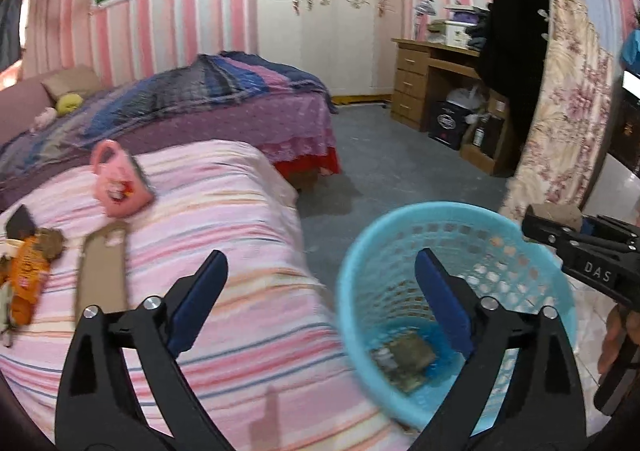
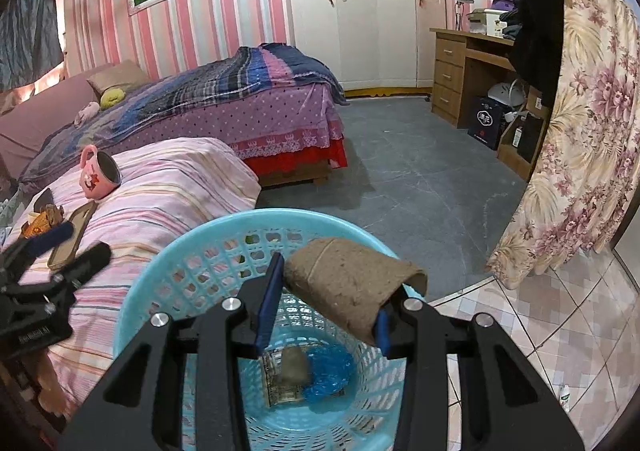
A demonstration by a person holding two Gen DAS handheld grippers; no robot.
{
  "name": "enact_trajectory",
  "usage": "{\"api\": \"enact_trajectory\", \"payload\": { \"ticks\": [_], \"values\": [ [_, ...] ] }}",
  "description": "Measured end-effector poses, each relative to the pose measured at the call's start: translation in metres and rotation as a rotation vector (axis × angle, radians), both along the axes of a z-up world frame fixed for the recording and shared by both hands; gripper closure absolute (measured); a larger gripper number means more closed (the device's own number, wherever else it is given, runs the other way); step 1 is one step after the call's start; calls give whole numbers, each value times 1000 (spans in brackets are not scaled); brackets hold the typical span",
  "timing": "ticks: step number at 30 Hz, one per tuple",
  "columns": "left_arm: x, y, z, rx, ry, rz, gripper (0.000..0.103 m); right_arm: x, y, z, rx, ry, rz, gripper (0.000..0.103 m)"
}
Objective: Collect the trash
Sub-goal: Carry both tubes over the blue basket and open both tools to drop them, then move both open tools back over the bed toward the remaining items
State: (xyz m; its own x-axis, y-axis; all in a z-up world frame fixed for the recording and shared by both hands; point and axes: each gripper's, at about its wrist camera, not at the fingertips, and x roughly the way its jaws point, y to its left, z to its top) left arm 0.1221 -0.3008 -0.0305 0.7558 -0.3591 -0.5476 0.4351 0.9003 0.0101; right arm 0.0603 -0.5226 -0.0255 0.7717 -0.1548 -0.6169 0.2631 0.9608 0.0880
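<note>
While the right claw (image 2: 326,299) pinches a squashed cardboard tube (image 2: 352,283) over the blue basket (image 2: 160,283), the left claw (image 1: 320,291) hangs spread. Light and crushable, the tube likely suits a gentle mid-wall grip.

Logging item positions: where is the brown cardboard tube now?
The brown cardboard tube is clamped in the right gripper, directly above the light-blue plastic basket, beside the pink striped bed.

A pink mug (image 2: 98,172) is tipped on its side on the striped bedspread (image 2: 172,187), with a phone case (image 2: 72,235) and wrappers (image 2: 40,221) near its left edge.
</note>
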Motion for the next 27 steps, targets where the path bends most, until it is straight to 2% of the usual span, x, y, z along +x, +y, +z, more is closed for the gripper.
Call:
{"api": "enact_trajectory", "payload": {
  "ticks": [3,5,6,7,15,27],
  "values": [
    [3,21,4,-12,-2,41,9,5,6,-2,10,20,14,63],
    [5,30,5,-12,-4,58,9,8,10,-4,6,35,13,53],
    [6,36,5,-11,-2,69,9,9,12,-4,4,38,13,43],
    [8,40,5,-9,2,77,9,10,15,-5,2,45,15,38],
    [7,66,9,-2,-11,119,9,17,24,-8,11,73,14,33],
    [8,117,18,-15,-24,191,6,28,60,6,-25,31,24,25]
  ]
}}
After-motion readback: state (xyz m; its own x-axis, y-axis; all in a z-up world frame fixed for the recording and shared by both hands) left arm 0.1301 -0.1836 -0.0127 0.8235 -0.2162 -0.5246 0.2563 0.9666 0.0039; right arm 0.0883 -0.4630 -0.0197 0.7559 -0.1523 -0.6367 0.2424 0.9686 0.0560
